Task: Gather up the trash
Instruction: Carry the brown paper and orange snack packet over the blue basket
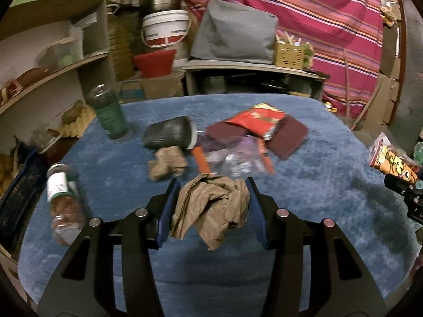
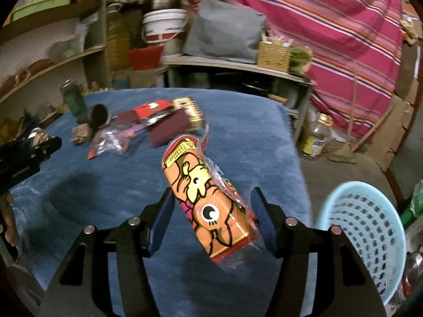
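My left gripper (image 1: 212, 185) is shut on a crumpled brown paper bag (image 1: 211, 208) and holds it above the blue cloth-covered table (image 1: 317, 185). My right gripper (image 2: 212, 195) is shut on an orange cartoon snack wrapper (image 2: 208, 206), lifted over the table's right side. That wrapper also shows at the right edge of the left wrist view (image 1: 391, 158). On the table lie a second crumpled brown paper (image 1: 166, 165), a dark toppled cup (image 1: 169, 134), clear plastic wrappers (image 1: 235, 158), a red packet (image 1: 256, 121) and a plastic bottle on its side (image 1: 62, 200).
A light blue perforated basket (image 2: 367, 232) stands off the table's right edge. A green bottle (image 1: 108, 113) stands upright at the table's back left. Shelves (image 1: 53, 74) are to the left, and a low cabinet (image 1: 251, 76) and striped cloth (image 1: 317, 26) behind.
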Demonstrator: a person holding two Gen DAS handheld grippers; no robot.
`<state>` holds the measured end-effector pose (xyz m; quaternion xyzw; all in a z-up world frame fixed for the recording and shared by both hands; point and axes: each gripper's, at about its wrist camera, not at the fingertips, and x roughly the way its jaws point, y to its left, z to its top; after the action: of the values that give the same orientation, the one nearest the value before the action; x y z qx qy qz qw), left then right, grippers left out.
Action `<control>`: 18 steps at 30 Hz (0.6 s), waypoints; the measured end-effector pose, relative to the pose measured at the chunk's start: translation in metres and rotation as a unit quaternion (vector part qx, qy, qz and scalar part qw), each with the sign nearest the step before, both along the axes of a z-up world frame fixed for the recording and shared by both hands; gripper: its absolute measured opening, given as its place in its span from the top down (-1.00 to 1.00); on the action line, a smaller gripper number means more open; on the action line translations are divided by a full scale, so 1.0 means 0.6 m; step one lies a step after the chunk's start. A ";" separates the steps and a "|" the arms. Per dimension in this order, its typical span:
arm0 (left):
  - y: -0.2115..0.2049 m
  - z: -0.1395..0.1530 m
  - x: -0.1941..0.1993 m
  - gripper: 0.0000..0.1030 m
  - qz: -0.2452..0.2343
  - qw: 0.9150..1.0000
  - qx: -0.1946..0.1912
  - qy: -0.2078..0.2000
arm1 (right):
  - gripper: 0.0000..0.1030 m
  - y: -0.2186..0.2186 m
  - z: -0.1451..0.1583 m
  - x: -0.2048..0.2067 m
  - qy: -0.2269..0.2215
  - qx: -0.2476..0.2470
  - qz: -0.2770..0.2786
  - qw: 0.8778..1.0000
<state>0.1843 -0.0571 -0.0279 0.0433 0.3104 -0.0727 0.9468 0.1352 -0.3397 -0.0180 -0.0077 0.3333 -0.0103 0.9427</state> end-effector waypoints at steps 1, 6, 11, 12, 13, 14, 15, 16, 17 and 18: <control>-0.015 -0.001 0.001 0.05 -0.006 1.000 -0.002 0.002 | -0.15 -0.012 0.001 -0.005 -0.001 0.000 -0.008 1.000; -0.081 -0.004 -0.003 0.05 -0.038 0.999 -0.004 0.005 | -0.15 -0.082 0.010 -0.033 -0.010 -0.001 -0.051 0.999; -0.161 -0.001 -0.019 0.05 -0.079 0.997 -0.009 -0.004 | -0.15 -0.154 0.015 -0.064 -0.016 -0.006 -0.093 0.996; -0.175 0.000 -0.023 0.05 -0.085 0.996 -0.012 -0.005 | -0.15 -0.168 0.015 -0.068 -0.016 -0.005 -0.099 0.995; -0.197 0.003 -0.026 0.05 -0.097 0.995 -0.016 -0.008 | -0.15 -0.185 0.014 -0.074 -0.014 -0.002 -0.108 0.994; -0.211 0.004 -0.028 0.05 -0.102 0.995 -0.018 -0.010 | -0.15 -0.195 0.012 -0.078 -0.014 -0.001 -0.115 0.993; -0.226 0.006 -0.029 0.05 -0.109 0.994 -0.020 -0.011 | -0.15 -0.214 0.011 -0.085 -0.013 -0.001 -0.125 0.992; -0.247 0.009 -0.032 0.05 -0.118 0.993 -0.022 -0.014 | -0.15 -0.229 0.008 -0.090 -0.012 -0.003 -0.133 0.991; -0.268 0.011 -0.034 0.05 -0.126 0.992 -0.023 -0.016 | -0.15 -0.243 0.007 -0.096 -0.011 -0.006 -0.140 0.990; -0.281 0.012 -0.037 0.05 -0.131 0.991 -0.023 -0.018 | -0.15 -0.261 0.007 -0.105 -0.011 -0.007 -0.149 0.989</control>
<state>0.1624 -0.2259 -0.0209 0.0637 0.2831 -0.2026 0.9353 0.0723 -0.4960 -0.0139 0.0356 0.3205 -0.1535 0.9341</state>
